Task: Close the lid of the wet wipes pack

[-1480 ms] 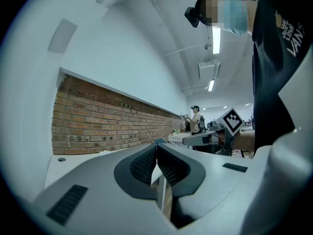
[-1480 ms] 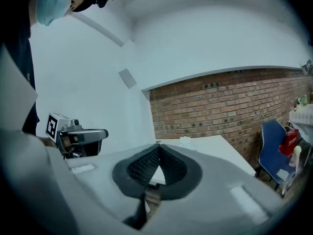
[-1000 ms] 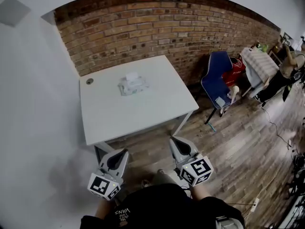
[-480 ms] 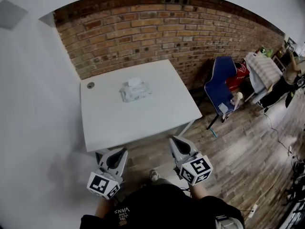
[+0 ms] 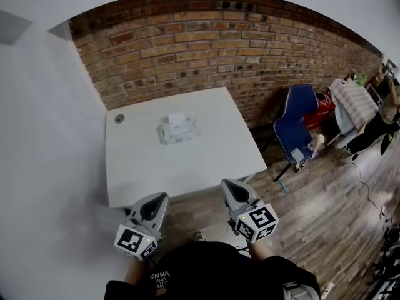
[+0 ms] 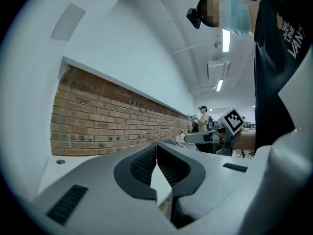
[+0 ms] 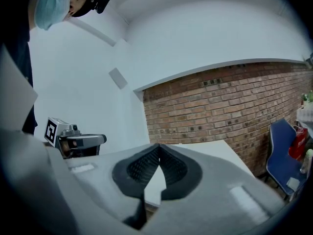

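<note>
The wet wipes pack (image 5: 178, 129) lies near the middle of the white table (image 5: 137, 167), its white flip lid standing open at the far end. Both grippers hang below the table's near edge, well short of the pack. My left gripper (image 5: 160, 196) is shut with nothing in it; in the left gripper view its tips (image 6: 156, 145) meet. My right gripper (image 5: 224, 183) is also shut and empty, its tips (image 7: 158, 145) touching in the right gripper view. The pack is hidden behind the jaws in both gripper views.
A small round hole (image 5: 119, 119) sits at the table's far left corner. A brick wall (image 5: 212, 49) stands behind the table. A blue chair (image 5: 295, 127) and clutter stand on the wood floor at the right. A person (image 6: 201, 119) is far off.
The view has shifted: the table and pack sit lower and closer to the grippers than a second ago. Both grippers stay shut and hold their places in the picture.
</note>
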A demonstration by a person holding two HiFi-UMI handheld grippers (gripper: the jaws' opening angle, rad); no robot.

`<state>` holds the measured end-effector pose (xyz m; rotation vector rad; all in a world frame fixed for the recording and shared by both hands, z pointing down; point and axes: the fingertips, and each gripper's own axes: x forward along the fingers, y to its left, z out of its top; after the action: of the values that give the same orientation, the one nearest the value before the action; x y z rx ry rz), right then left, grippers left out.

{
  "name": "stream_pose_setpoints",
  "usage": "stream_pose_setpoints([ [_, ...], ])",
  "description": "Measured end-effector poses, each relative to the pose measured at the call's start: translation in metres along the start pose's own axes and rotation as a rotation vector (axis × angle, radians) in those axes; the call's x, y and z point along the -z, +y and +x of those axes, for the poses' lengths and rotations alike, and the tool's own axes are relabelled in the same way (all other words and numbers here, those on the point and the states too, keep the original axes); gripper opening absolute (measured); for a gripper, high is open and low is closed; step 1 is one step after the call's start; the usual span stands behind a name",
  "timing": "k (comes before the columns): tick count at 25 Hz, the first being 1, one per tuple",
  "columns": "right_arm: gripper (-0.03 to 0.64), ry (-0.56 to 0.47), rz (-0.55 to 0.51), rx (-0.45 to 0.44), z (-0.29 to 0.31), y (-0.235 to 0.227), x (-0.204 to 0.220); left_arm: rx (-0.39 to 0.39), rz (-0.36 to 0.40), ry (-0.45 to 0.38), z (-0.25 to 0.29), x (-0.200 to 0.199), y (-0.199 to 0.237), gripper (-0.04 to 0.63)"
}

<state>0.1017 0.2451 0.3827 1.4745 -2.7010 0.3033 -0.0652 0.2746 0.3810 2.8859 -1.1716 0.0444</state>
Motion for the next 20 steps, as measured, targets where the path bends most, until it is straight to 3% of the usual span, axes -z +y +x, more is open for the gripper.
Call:
stream_pose_setpoints([
  [10, -0.003, 0.026, 0.004, -0.079, 0.029, -0.028, 0.004, -0.051, -0.076, 0.028, 0.04, 0.002, 0.003, 0.002],
  [13, -0.003, 0.024, 0.016, -0.071, 0.035, -0.036, 0.005, -0.05, -0.049, 0.023, 0.047, 0.009, 0.013, 0.002],
  [20, -0.003, 0.019, 0.031, -0.031, 0.059, -0.045, 0.001, -0.019, -0.069, 0.037, 0.063, 0.01, 0.042, 0.002],
])
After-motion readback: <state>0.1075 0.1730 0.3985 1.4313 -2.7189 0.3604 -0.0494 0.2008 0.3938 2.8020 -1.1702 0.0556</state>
